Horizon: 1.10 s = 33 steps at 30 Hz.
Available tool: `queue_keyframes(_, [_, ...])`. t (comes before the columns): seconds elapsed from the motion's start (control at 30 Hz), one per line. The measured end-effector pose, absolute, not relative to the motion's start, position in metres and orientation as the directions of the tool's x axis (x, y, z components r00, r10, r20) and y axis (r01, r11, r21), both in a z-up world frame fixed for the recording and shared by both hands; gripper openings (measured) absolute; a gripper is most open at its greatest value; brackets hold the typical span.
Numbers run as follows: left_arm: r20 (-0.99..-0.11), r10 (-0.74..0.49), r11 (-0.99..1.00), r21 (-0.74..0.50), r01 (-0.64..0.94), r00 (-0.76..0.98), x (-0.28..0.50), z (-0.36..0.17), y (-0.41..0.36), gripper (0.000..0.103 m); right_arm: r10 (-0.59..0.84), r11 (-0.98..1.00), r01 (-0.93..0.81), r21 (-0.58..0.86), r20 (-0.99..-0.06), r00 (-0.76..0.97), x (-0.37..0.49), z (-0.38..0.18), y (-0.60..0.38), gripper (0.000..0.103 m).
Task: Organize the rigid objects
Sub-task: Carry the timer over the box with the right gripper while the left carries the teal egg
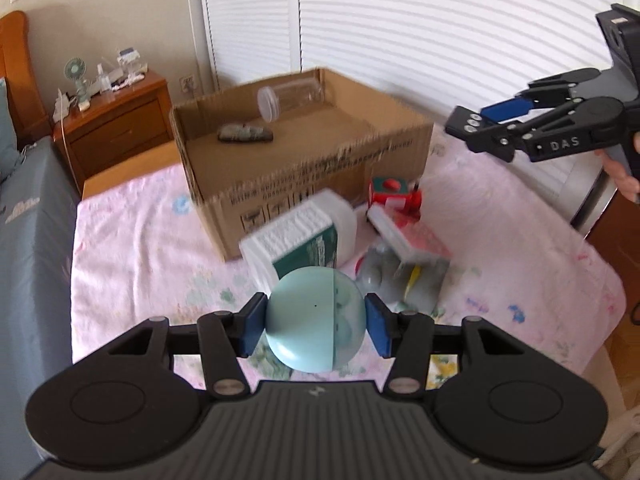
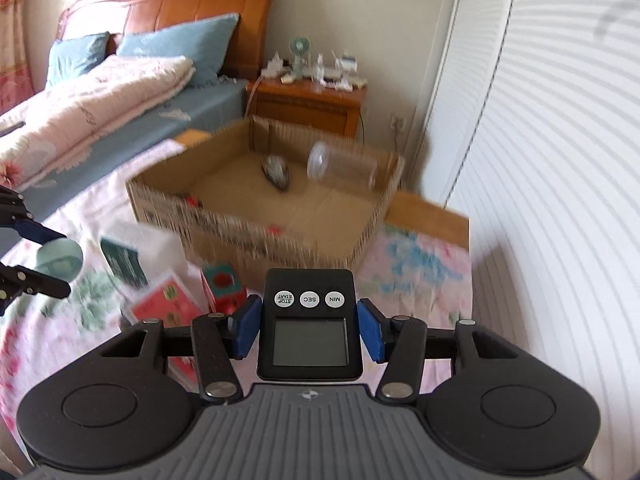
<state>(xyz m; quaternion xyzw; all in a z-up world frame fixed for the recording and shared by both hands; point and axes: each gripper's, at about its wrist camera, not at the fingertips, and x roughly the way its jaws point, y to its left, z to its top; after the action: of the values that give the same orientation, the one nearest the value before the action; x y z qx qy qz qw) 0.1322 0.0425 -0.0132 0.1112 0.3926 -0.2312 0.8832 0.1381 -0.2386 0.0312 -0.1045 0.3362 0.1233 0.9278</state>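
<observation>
My left gripper is shut on a pale blue egg-shaped case and holds it above the pink blanket. My right gripper is shut on a black digital timer with three round buttons, held in front of the open cardboard box. The box holds a clear plastic jar lying on its side and a grey stone-like object. The right gripper also shows at the right of the left wrist view. The left gripper with the case shows at the left of the right wrist view.
On the blanket in front of the box lie a white bottle with a green label, a red toy, a red-and-white packet and a grey item. A wooden nightstand and the bed stand beyond.
</observation>
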Motion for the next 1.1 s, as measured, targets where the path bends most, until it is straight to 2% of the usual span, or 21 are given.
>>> queue_keyframes(0.23, [-0.708,-0.328,0.869,0.033,0.494,0.625,0.149,0.013,0.043,0.051,0.185,0.939,-0.323,-0.120,-0.615,0.767,0.182,0.056,-0.224,0.057])
queue_keyframes(0.57, [-0.698,-0.285,0.885,0.072,0.460,0.657,0.177,0.019,0.044,0.051,0.174,0.952,-0.293,-0.092,-0.627,0.759,0.262,0.054,-0.210,0.057])
queue_keyframes(0.6, [-0.698,-0.284,0.885,0.073,0.459,0.657,0.179,0.019,0.044,0.051,0.164,0.957,-0.277,-0.088,-0.625,0.763,0.266,0.051,-0.211,0.060])
queue_keyframes(0.63, [-0.699,-0.282,0.886,0.073,0.458,0.657,0.180,0.018,0.044,0.051,0.155,0.961,-0.265,-0.083,-0.632,0.759,0.270,0.049,-0.211,0.075])
queue_keyframes(0.73, [-0.702,-0.274,0.890,0.075,0.451,0.657,0.185,0.017,0.044,0.051,0.141,0.973,-0.223,-0.055,-0.626,0.767,0.265,0.045,-0.215,0.102])
queue_keyframes(1.1, [-0.696,-0.285,0.889,0.064,0.453,0.659,0.206,0.024,0.039,0.052,0.063,0.996,-0.087,-0.002,-0.675,0.735,0.195,0.048,-0.219,0.103])
